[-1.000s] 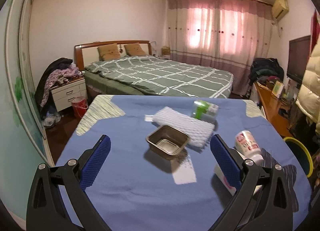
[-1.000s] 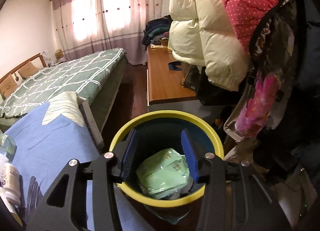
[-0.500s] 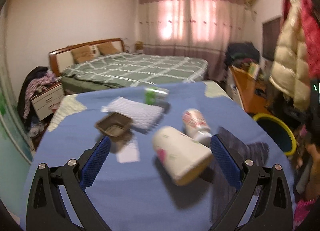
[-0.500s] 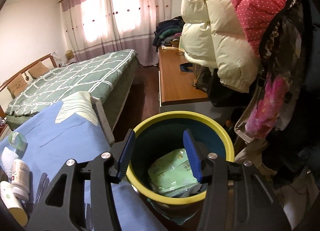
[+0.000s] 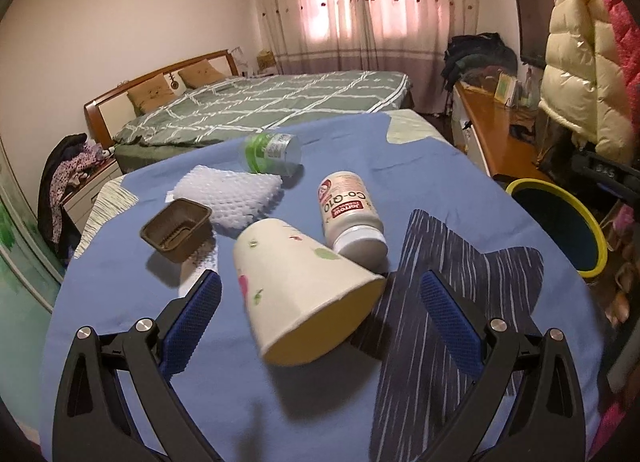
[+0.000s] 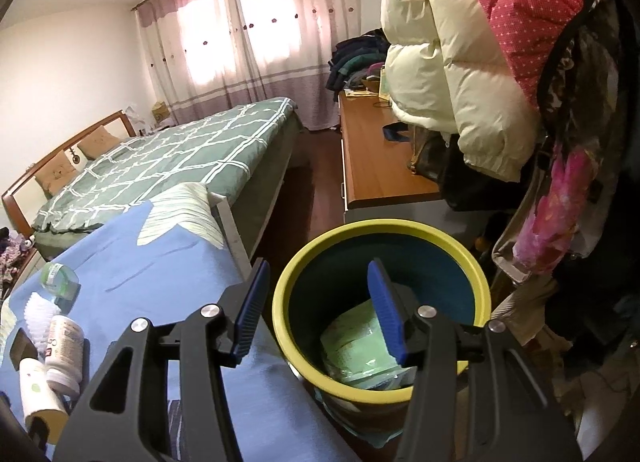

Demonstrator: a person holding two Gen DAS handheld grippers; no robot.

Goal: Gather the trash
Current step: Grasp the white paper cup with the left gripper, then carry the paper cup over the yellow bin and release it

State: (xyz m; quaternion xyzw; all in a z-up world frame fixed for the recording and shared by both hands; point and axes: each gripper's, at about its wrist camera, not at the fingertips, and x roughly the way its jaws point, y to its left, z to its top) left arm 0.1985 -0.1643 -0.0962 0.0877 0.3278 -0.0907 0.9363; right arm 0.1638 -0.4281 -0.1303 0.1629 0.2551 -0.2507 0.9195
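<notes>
A paper cup (image 5: 296, 286) lies on its side on the blue tablecloth (image 5: 460, 182), its mouth toward my open left gripper (image 5: 320, 318), whose blue fingers flank it without touching. Behind it lie a white pill bottle (image 5: 348, 210), a brown plastic tray (image 5: 176, 228), a white foam net (image 5: 232, 194) and a clear green-labelled jar (image 5: 272, 152). My right gripper (image 6: 318, 310) is open and empty over the yellow-rimmed bin (image 6: 476, 278), which holds a green packet (image 6: 356, 346). The bin (image 5: 560, 222) also shows right of the table.
A bed with a green checked cover (image 5: 272, 106) stands behind the table. A wooden desk (image 6: 380, 154) and hanging coats (image 6: 460, 62) are on the right. A nightstand piled with clothes (image 5: 72, 178) stands at the far left.
My left gripper has swung right and closer to the paper cup, which now lies between its fingers. My right gripper has drawn slightly left and back above the bin, still open.
</notes>
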